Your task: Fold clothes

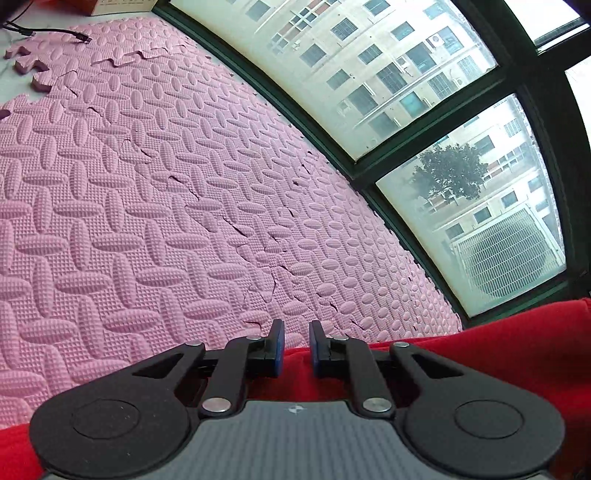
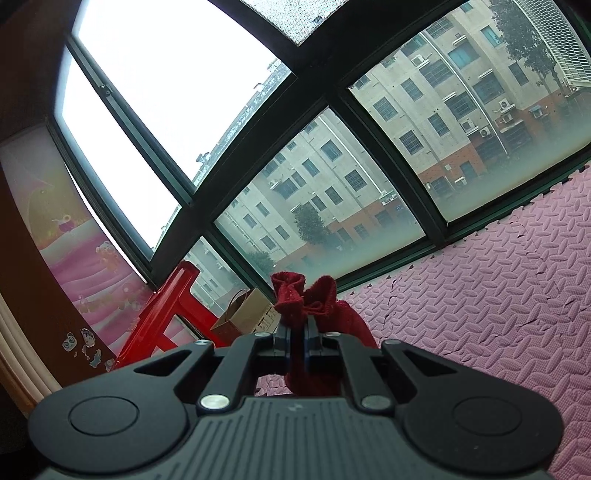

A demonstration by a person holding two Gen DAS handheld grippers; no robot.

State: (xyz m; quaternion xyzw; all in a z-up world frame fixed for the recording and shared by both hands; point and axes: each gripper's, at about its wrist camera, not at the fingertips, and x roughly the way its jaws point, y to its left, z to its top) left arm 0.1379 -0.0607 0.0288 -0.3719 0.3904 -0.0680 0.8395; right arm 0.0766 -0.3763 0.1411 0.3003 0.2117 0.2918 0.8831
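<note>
A red garment (image 1: 498, 354) lies under and to the right of my left gripper (image 1: 297, 332) on the pink foam mat (image 1: 147, 206). The left jaws stand a little apart, with nothing between the blue pads (image 1: 280, 339); the red cloth shows below the gap. My right gripper (image 2: 297, 328) is shut on a bunched edge of the red garment (image 2: 306, 299), lifted off the mat, with the cloth sticking up past the fingertips and hanging down behind them.
A large dark-framed window (image 1: 424, 122) runs along the mat's far edge. A loose mat piece (image 1: 33, 70) and a black cable (image 1: 55, 33) lie far left. In the right wrist view a red stool (image 2: 162, 314) and a paper bag (image 2: 247, 314) stand by the window (image 2: 332, 166).
</note>
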